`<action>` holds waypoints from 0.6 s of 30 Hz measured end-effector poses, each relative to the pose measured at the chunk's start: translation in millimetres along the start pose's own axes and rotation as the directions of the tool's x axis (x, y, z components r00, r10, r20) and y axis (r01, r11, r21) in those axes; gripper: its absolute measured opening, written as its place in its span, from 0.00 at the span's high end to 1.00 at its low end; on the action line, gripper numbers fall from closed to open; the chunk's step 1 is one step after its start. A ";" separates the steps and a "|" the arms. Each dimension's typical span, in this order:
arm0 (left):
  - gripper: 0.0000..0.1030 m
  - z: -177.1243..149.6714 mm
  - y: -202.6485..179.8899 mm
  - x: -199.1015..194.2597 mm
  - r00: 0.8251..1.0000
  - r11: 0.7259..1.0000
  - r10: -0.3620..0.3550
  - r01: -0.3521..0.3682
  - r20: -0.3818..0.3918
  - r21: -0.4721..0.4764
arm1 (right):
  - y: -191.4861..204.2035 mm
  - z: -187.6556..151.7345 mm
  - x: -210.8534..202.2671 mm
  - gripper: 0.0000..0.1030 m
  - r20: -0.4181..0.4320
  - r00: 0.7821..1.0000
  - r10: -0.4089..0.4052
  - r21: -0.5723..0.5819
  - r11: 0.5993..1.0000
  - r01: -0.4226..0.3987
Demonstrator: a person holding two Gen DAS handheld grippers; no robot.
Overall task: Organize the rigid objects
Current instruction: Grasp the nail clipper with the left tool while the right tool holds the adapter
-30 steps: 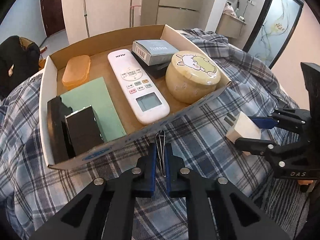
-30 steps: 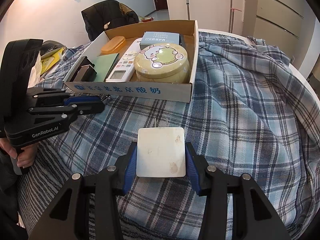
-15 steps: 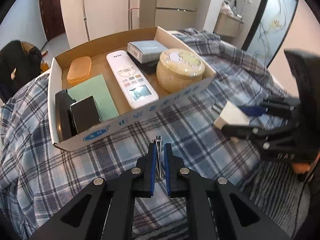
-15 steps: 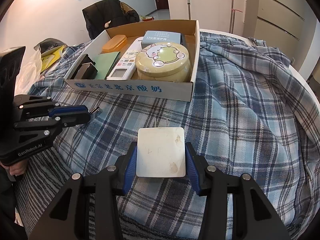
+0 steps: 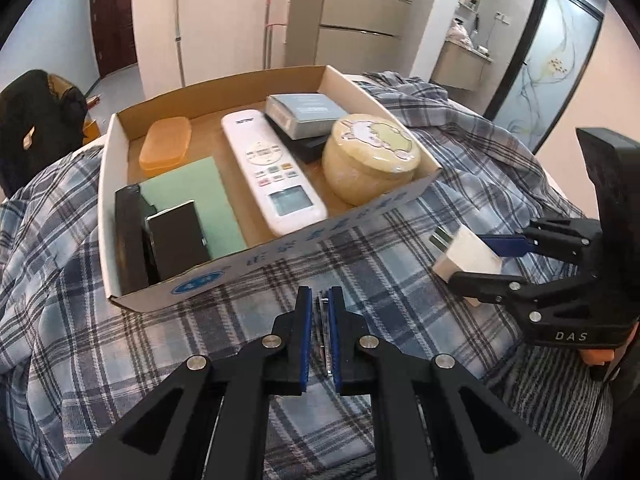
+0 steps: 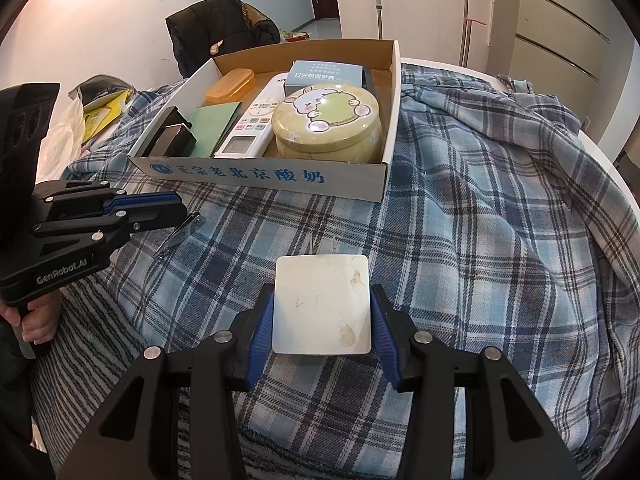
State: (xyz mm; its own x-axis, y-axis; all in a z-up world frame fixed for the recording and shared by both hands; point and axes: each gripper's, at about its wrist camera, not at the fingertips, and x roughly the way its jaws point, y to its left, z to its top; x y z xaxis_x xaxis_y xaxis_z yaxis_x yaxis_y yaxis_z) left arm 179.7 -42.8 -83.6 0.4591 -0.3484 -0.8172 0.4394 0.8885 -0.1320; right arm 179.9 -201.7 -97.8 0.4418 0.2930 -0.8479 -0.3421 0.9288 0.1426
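Note:
A cardboard box stands on a plaid cloth. It holds a white remote, a round yellow tin, an orange case, a green card, a grey-blue box and black items. My left gripper is shut on a thin metal clip, in front of the box. My right gripper is shut on a white plug adapter, to the right of the box front.
A plaid shirt lies rumpled on the round table right of the box. A dark jacket on a chair stands behind the box. A bag with yellow items sits at the left.
My left gripper with the clip came back closer to the box front after drawing away. My right gripper with the adapter stayed almost still.

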 end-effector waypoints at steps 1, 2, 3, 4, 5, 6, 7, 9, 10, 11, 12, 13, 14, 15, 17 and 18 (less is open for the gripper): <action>0.92 -0.3 -2.8 2.2 1.000 1.000 0.017 -0.017 -0.005 0.015 | -0.1 -0.1 -0.1 0.56 0.000 1.000 0.000 -0.001 1.000 0.000; 0.92 -1.8 -4.1 4.5 1.000 0.999 0.019 -0.019 -0.016 0.026 | -0.1 -0.2 -0.1 0.56 0.000 1.000 0.000 0.000 1.000 0.000; 0.92 -2.4 -5.3 5.5 1.000 1.000 0.013 -0.013 -0.011 0.027 | -0.4 -0.4 -0.1 0.56 0.000 1.000 0.001 0.000 1.000 -0.001; 0.91 -2.2 -5.0 5.2 1.000 1.000 0.017 -0.017 -0.011 0.027 | -0.1 -0.2 0.0 0.56 0.000 1.000 0.000 -0.001 1.000 0.000; 0.91 -1.9 -4.1 4.8 1.000 1.000 0.015 -0.015 -0.012 0.025 | -0.5 -0.3 -0.1 0.56 0.000 1.000 0.000 -0.001 1.000 0.000; 0.91 -1.5 -2.6 4.6 1.000 1.000 0.010 -0.010 -0.015 0.020 | -0.4 -0.3 0.0 0.56 0.000 1.000 0.000 -0.001 1.000 0.000; 0.91 -1.5 -1.7 4.6 1.000 1.000 0.005 -0.005 -0.017 0.018 | -0.2 -0.1 0.1 0.56 -0.001 1.000 0.000 -0.001 1.000 0.000; 0.92 -1.8 -1.2 4.5 1.000 1.000 0.005 -0.004 -0.017 0.017 | -0.6 -0.1 0.1 0.56 -0.001 1.000 0.001 -0.001 1.000 -0.001; 0.92 -2.1 -2.4 4.9 1.000 1.000 0.005 -0.004 -0.016 0.020 | -0.1 0.1 0.3 0.56 -0.001 1.000 0.001 -0.001 1.000 -0.001; 0.91 -2.5 -3.2 5.0 1.000 1.000 0.002 -0.002 -0.016 0.025 | -0.4 -0.1 0.3 0.56 -0.001 1.000 0.000 -0.001 1.000 0.000; 0.92 -2.7 -4.8 5.3 1.000 1.000 -0.001 0.001 -0.016 0.030 | -0.4 0.0 0.3 0.56 -0.001 1.000 0.000 -0.002 1.000 0.000; 0.91 -3.0 -6.9 6.6 1.000 0.999 0.006 -0.005 -0.020 0.037 | 0.1 -0.1 0.3 0.56 -0.001 1.000 0.000 -0.003 1.000 0.000; 0.90 -3.9 -8.6 10.4 0.999 0.999 0.005 -0.003 -0.036 0.042 | -0.1 -0.3 0.2 0.56 -0.001 1.000 0.000 -0.003 1.000 0.000; 0.90 -5.1 -10.8 12.1 0.999 0.999 0.009 -0.007 -0.035 0.051 | -0.1 -0.5 0.1 0.56 -0.001 1.000 0.000 -0.004 1.000 0.000; 0.90 -6.1 -12.9 12.0 0.999 0.998 0.013 -0.011 -0.034 0.060 | 0.1 -0.4 0.2 0.56 -0.001 1.000 -0.001 -0.005 1.000 0.001; 0.90 -6.6 -12.8 10.8 1.000 0.998 0.007 -0.005 -0.031 0.058 | 0.3 -0.5 0.1 0.56 -0.001 1.000 -0.001 -0.006 1.000 0.001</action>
State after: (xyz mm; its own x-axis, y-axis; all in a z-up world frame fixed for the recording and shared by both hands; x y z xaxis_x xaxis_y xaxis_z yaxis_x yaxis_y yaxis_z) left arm 173.9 -56.0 -94.4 0.4382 -0.3329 -0.8350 0.4807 0.8717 -0.0952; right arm 179.4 -201.5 -98.1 0.4410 0.2921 -0.8486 -0.3465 0.9277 0.1393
